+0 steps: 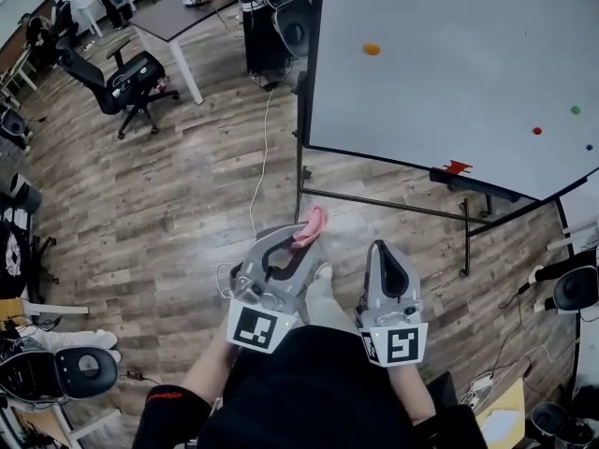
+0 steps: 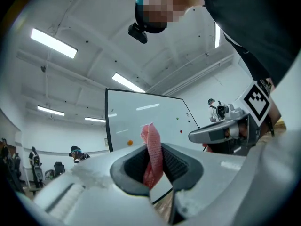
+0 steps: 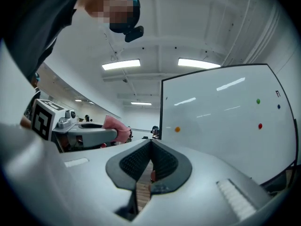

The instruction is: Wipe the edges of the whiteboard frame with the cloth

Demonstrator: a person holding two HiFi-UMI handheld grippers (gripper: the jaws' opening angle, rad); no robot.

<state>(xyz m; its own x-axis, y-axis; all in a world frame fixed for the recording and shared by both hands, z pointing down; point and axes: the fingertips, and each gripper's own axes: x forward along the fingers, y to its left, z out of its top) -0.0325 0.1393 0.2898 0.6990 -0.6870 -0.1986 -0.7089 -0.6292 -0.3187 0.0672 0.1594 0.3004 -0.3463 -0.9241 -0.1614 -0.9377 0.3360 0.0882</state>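
The whiteboard point(image 1: 449, 64) stands ahead on the right, with a black frame point(image 1: 305, 82) down its left side and along its bottom. My left gripper point(image 1: 304, 238) is shut on a pink cloth point(image 1: 313, 224), held low in front of the board's lower left corner and apart from it. In the left gripper view the cloth point(image 2: 151, 155) stands up between the jaws, with the whiteboard point(image 2: 146, 119) behind. My right gripper point(image 1: 379, 249) is beside it, shut with nothing held. The right gripper view shows its jaws closed together, the whiteboard point(image 3: 221, 121) and the cloth point(image 3: 117, 126).
An orange magnet point(image 1: 372, 50) and small red and green dots sit on the board; a red item point(image 1: 457, 167) rests on its tray. The stand's leg point(image 1: 465, 237) and a white cable point(image 1: 262, 157) lie ahead. An office chair point(image 1: 126, 78) and a table point(image 1: 178, 17) are at left.
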